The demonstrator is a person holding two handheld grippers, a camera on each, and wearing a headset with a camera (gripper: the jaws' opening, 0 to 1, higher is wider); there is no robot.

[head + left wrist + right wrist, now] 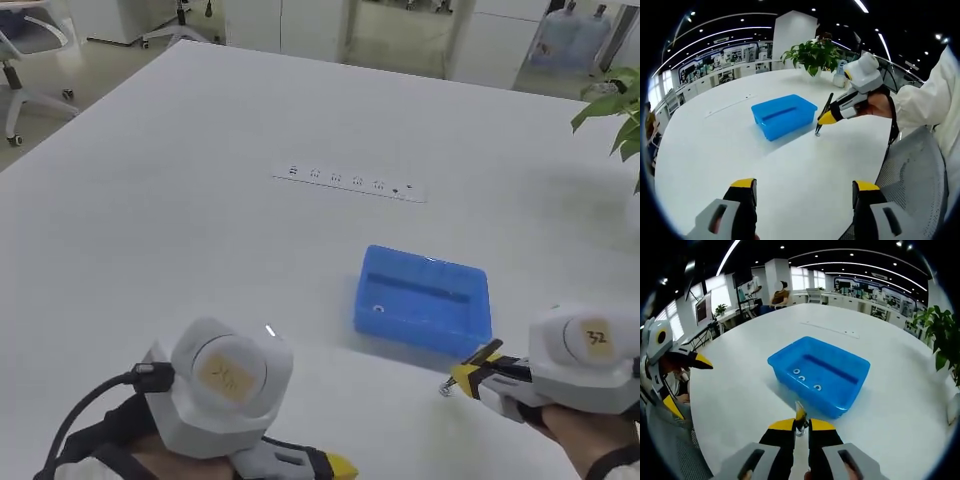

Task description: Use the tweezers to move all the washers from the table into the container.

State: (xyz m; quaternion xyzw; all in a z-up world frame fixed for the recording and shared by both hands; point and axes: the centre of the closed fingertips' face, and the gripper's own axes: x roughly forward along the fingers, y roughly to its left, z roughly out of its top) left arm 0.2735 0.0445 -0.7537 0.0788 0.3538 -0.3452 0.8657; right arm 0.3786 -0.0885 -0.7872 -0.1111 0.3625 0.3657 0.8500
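Observation:
A blue plastic container (425, 300) stands on the white table (200, 200). Three washers (802, 378) lie inside the container (817, 372). My right gripper (800, 426) is shut on the tweezers (800, 414), just in front of the container's near wall. In the head view the right gripper (468, 375) is at the lower right, and the tweezers (455, 382) point down to the table by the container's front right corner. I cannot tell whether the tips hold a washer. My left gripper (805, 186) is open with nothing between its jaws, low at the left of the table.
A white power strip (350, 183) lies flat beyond the container. A potted plant (615, 110) stands at the table's far right edge. An office chair (30, 50) is off the far left corner. A mesh chair (920, 185) is close behind the person.

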